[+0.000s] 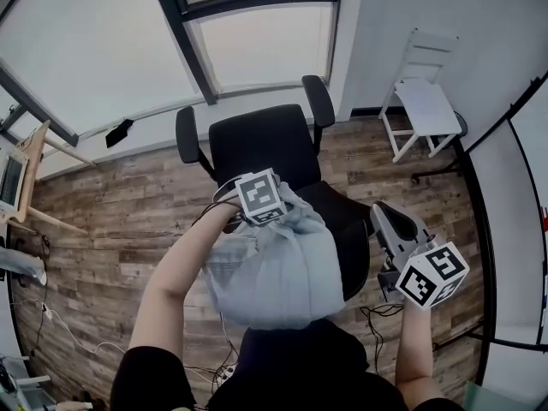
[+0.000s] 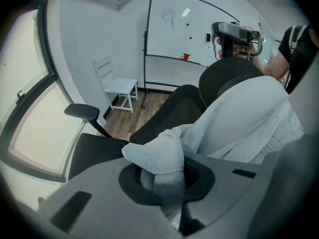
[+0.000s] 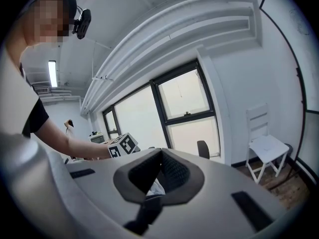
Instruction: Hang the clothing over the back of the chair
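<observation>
A black office chair (image 1: 257, 148) faces the window, its mesh back (image 2: 229, 73) nearest me. A pale blue-grey garment (image 1: 278, 272) lies draped over the top of that back, hanging on my side. My left gripper (image 1: 264, 221) points steeply down over the seat side and is shut on a bunched fold of the garment (image 2: 154, 156); its fingertips are hidden by the marker cube in the head view. My right gripper (image 1: 383, 215) hovers right of the chair back, apart from the garment, jaws together with nothing held. It also shows above the back as the right gripper (image 2: 234, 34).
A white folding chair (image 1: 424, 101) stands by the far right wall. A whiteboard (image 2: 194, 29) on a black frame is behind me. Cables (image 1: 377, 315) trail on the wood floor near my feet. A wooden stand (image 1: 34, 169) sits at the left.
</observation>
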Demonstrator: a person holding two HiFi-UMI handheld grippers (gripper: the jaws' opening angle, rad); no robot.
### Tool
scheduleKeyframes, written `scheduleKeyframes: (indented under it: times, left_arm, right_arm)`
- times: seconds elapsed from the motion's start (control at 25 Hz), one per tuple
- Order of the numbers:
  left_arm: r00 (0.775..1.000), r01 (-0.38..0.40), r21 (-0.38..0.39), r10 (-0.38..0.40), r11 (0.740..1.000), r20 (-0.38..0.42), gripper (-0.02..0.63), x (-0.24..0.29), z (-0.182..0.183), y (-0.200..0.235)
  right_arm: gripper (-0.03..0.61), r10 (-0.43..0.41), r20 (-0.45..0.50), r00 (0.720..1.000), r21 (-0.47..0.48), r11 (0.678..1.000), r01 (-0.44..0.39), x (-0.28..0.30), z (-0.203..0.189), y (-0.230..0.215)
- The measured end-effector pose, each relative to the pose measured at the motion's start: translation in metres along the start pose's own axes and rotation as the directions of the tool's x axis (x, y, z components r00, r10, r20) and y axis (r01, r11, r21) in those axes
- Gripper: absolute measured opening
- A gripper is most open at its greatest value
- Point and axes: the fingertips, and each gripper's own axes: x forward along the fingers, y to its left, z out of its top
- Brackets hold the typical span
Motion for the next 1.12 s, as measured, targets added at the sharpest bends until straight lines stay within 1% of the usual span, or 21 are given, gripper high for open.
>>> scheduleKeyframes:
  times: [0.08, 0.12, 0.16, 0.24, 0.28, 0.32, 0.48, 0.6, 0.72, 0.88, 1.12]
  left_arm:
    - [0.999, 0.011, 0.016, -0.01, 1.0, -0.036, 0.022, -0.001, -0.005, -0.003]
    - [0.998, 0.024, 0.022, -0.023, 0.999, -0.059, 0.035, -0.001, -0.008, -0.007]
    - [0.996, 0.042, 0.017, -0.041, 0.999, -0.08, 0.07, -0.001, -0.011, -0.011]
    - [0.992, 0.071, -0.026, -0.074, 0.997, -0.098, 0.205, -0.001, -0.016, -0.017]
    - [0.993, 0.072, -0.055, -0.077, 0.996, -0.094, 0.271, -0.001, -0.017, -0.018]
    - [0.994, 0.063, -0.078, -0.069, 0.995, -0.086, 0.292, -0.002, -0.018, -0.016]
    - [0.998, 0.009, -0.134, -0.018, 0.991, -0.064, 0.325, -0.008, -0.02, -0.007]
    - [0.999, -0.034, -0.148, 0.028, 0.988, -0.039, 0.328, -0.016, -0.02, -0.001]
    - [0.997, -0.075, -0.167, 0.077, 0.983, 0.005, 0.328, -0.026, -0.017, 0.004]
    - [0.989, -0.136, -0.172, 0.145, 0.976, 0.037, 0.328, -0.041, -0.015, 0.005]
    - [0.97, -0.193, -0.192, 0.217, 0.962, 0.111, 0.328, -0.063, -0.012, -0.001]
  right_arm:
    - [0.002, 0.0, 0.002, 1.0, -0.001, 1.0, 0.0, -0.001, 0.0, -0.001]
    - [0.002, 0.0, 0.003, 1.0, 0.001, 1.0, 0.0, -0.002, 0.0, -0.001]
    - [0.002, 0.0, 0.003, 1.0, 0.002, 1.0, 0.0, -0.003, 0.0, 0.0]
    - [0.002, 0.004, 0.003, 1.0, -0.002, 1.0, -0.004, -0.003, -0.001, 0.002]
    - [0.002, 0.006, 0.004, 1.0, -0.004, 1.0, -0.006, -0.004, -0.002, 0.003]
    - [0.002, 0.007, 0.005, 1.0, -0.004, 1.0, -0.007, -0.004, -0.003, 0.004]
    - [0.002, 0.008, 0.009, 1.0, -0.005, 1.0, -0.008, -0.007, -0.004, 0.009]
    - [0.002, 0.01, 0.016, 1.0, -0.012, 1.0, -0.01, -0.011, -0.003, 0.013]
    - [0.002, 0.006, 0.025, 1.0, -0.014, 1.0, -0.005, -0.015, -0.004, 0.018]
    - [0.002, 0.006, 0.033, 0.999, -0.022, 1.0, -0.006, -0.02, -0.003, 0.027]
    - [0.002, 0.003, 0.061, 0.998, -0.029, 1.0, -0.001, -0.031, -0.005, 0.043]
